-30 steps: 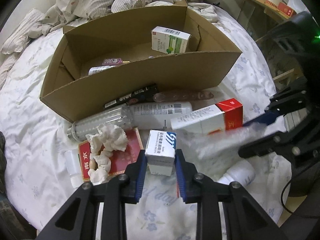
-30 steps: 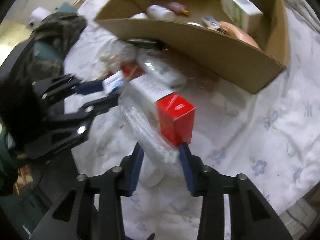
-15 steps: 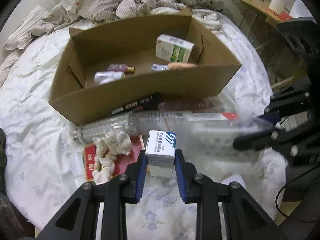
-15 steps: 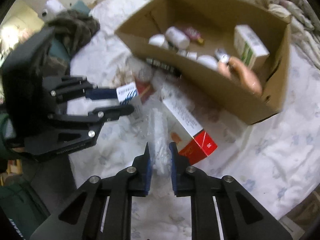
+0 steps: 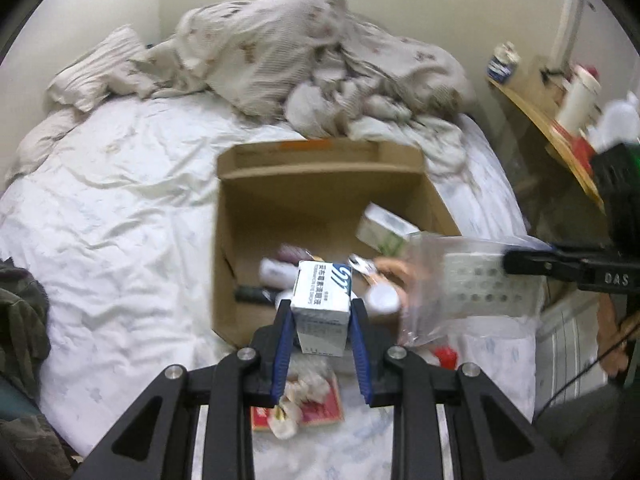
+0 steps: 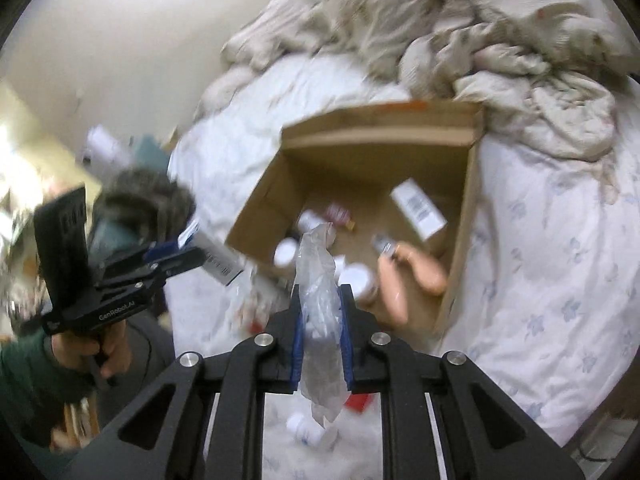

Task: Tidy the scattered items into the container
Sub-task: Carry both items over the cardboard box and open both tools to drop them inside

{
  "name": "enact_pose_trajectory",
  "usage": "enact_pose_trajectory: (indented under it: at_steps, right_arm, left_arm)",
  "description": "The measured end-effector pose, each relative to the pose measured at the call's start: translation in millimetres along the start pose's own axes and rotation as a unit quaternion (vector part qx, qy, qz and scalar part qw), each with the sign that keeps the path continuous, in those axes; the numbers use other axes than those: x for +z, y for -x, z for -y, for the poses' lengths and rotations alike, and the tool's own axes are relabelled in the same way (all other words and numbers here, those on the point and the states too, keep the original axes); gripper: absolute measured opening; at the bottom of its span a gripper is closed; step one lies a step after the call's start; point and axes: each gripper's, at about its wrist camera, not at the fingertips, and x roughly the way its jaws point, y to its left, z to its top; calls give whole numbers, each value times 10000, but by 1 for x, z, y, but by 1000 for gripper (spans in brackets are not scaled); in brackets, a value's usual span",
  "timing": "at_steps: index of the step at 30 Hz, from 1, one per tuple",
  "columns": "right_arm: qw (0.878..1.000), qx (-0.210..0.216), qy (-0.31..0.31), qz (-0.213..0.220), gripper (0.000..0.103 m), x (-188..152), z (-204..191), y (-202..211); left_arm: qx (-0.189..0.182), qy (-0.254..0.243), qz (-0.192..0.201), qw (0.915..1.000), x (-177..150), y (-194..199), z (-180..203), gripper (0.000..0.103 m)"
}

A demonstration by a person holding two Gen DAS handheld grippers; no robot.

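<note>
While the left gripper (image 5: 320,316) clamps a white carton (image 5: 322,304), the right gripper (image 6: 321,312) pinches a plastic bag (image 6: 320,300)

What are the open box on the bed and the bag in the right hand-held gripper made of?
Box: looks like brown cardboard, matte, with folded flaps and raw edges.
Bag: probably thin clear plastic film, glossy and crinkled; the box contents show through it.

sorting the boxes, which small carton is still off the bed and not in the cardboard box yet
The white-and-blue carton, clamped in the left gripper above the cardboard box. The white-and-green carton already lies inside, by the right wall.
</note>
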Motion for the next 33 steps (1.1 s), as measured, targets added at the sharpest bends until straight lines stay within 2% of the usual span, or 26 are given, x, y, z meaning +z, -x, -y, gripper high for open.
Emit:
enact_pose_trajectory:
  at_steps: [3,6,9,11,14,17,20,26,28,29,30,31,32,33]
  right_arm:
    - [9991,-182,-185,323,16,14,6,4]
    - [9979,-316,-337,445,16,26,11,-1]
    - [9971,-413,-400,503,16,36,13,-12]
    - [9966,-454,-474,488,16,42,14,-27]
    - [9960,-307,-771,332,16,46,20,-56]
    - [9939,-167,-1095,-2,16,44,29,-87]
    - [9913,-391,-1168,-465,16,36,34,-120]
    - [9896,-874,-913,-683,23,35,29,-132]
    - [9874,-1164,-803,-709,30,37,27,-128]
    - [9864,-1270,-788,-678,43,37,26,-125]
    - [9863,-1294,-820,-606,68,37,27,-120]
    - [9864,-1289,-861,-543,77,36,26,-115]
    - [9867,-1289,-866,-474,79,37,25,-110]
    - [9871,-1293,-851,-416,79,37,24,-104]
  left_arm:
    - [156,100,20,9998,16,-7,-9,27]
    - [339,29,-23,9994,31,-22,-10,27]
    - [553,-232,-78,9982,39,-38,-4,27]
    - [706,-376,-270,9964,41,-54,0,27]
    - [910,-525,-544,9930,42,-78,2,27]
    - [1096,-683,-736,9889,42,-96,4,27]
    - [1354,-781,-985,9828,41,-114,3,27]
    - [1786,-897,-1315,9710,36,-136,7,29]
    - [2081,-858,-1467,9632,33,-144,8,32]
    - [2226,-872,-1509,9592,33,-146,9,42]
    - [2404,-860,-1546,9544,32,-147,11,59]
    - [2535,-814,-1563,9512,32,-147,12,67]
    - [2640,-741,-1532,9494,33,-143,15,76]
    - [2711,-678,-1486,9486,34,-138,19,80]
